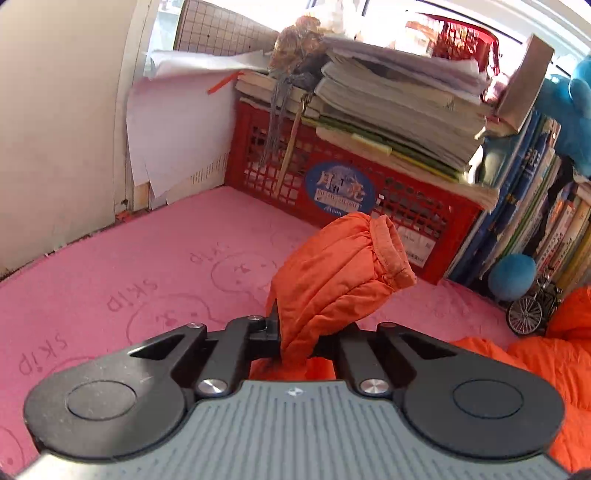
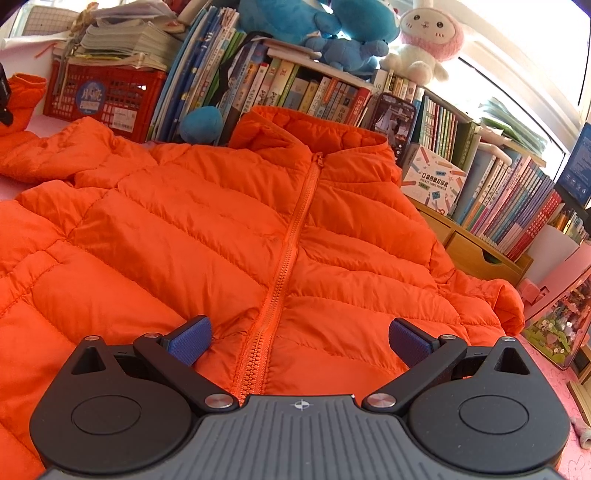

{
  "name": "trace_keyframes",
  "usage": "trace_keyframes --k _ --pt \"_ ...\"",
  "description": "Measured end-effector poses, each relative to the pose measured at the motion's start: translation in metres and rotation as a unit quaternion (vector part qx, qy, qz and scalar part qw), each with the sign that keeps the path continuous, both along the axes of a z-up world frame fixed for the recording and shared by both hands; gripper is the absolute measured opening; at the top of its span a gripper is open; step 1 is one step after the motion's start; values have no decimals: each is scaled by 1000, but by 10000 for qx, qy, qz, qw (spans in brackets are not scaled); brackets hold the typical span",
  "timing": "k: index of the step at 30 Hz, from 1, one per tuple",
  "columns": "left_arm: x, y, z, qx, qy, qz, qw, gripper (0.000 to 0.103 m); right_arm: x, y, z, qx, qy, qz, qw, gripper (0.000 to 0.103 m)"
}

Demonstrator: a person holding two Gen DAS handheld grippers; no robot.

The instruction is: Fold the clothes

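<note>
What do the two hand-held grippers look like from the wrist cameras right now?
Both share one build: a grey ribbed housing with a small crosshair mark, two round black discs at the sides, and black linkage arms joined by silver pivot screws. The right hand-held gripper carries textured blue finger pads. On the left hand-held gripper the pads are hidden. No cables, hands or sleeves show.

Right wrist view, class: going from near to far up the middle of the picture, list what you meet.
Hand-held gripper, open above the jacket → orange jacket's zipper → jacket collar → row of upright books → blue plush toys.
</note>
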State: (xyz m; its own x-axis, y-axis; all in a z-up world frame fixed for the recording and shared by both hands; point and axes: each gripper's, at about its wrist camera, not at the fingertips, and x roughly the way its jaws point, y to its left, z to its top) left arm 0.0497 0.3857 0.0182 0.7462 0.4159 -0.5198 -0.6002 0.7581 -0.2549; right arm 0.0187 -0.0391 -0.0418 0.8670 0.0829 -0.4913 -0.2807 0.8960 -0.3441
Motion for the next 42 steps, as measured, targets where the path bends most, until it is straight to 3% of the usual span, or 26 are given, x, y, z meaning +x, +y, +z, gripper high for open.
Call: trace_keyframes --k 4,8,12,14,15,17,19,21,25,26,27,28,29,30,31,32,34,35,36,37,38,39,40,41,42 --pt "-6 36 38 159 -582 367 9975 7 -8 -23 14 516 206 5 9985 103" --pt "4 60 28 306 -204 604 9975 7 -18 -53 31 653 87 -176 9977 103" --pt "27 66 -17 210 1083 817 9905 11 -24 -92 51 554 -165 -434 9974 103" --pt "23 62 -36 20 1220 962 9878 12 -20 -124 60 511 -234 -808 9951 103" --pt "17 58 -40 -5 1085 1034 9887 16 -16 -142 61 532 -189 -1071 9926 103" --pt "3 50 -42 15 846 1204 9891 34 -7 -178 61 595 -89 -1587 9855 103" --pt "-10 38 -37 253 753 1138 9903 87 3 -219 53 1034 189 -1935 9755 103" --pt "-21 25 -30 581 706 917 9916 95 15 -255 43 1531 489 -2173 9628 103" --pt "-34 -3 -7 1145 924 497 9879 97 40 -288 23 2288 1081 -2156 9431 103" --pt "-41 -9 -1 1045 827 302 9906 97 46 -290 17 2386 1243 -2086 9403 100" --pt "-47 -16 5 941 724 103 9929 97 53 -291 13 2470 1391 -2014 9376 83" --pt "-53 -27 9 799 562 -143 9951 97 57 -286 12 2439 1422 -1943 9394 76" --pt "-59 -37 13 656 400 -388 9963 97 60 -281 13 2410 1458 -1872 9411 46" --pt "-65 -48 17 514 241 -634 9964 97 63 -278 15 2400 1542 -1804 9413 28" --pt "-68 -62 19 374 122 -890 9953 98 66 -275 19 2352 1591 -1743 9429 26" --pt "-71 -76 19 228 17 -1159 9930 99 67 -269 29 1961 1345 -1742 9556 16" --pt "-73 -105 18 -38 -141 -1697 9854 99 69 -257 49 1166 842 -1728 9744 13" --pt "-72 -119 16 -118 -159 -1961 9804 99 70 -251 59 724 543 -1725 9808 12" --pt "-70 -132 14 -154 -130 -2196 9754 99 68 -242 71 -93 -178 -1796 9835 12" --pt "-67 -142 11 -141 -64 -2339 9721 99 63 -234 78 -1061 -1161 -1846 9701 12" --pt "-64 -152 8 -123 3 -2480 9687 99 59 -226 84 -2005 -2123 -1861 9381 12" --pt "-63 -163 3 -54 72 -2603 9655 99 55 -224 81 -2878 -3056 -1838 8888 12" --pt "-62 -169 0 -11 122 -2666 9637 99 52 -223 78 -3656 -3878 -1775 8273 12" --pt "-61 -174 -4 31 172 -2727 9619 99 52 -228 80 -4014 -4145 -1660 7997 13" --pt "-60 -178 -7 70 222 -2783 9602 99 54 -233 84 -4065 -3986 -1606 8063 16"
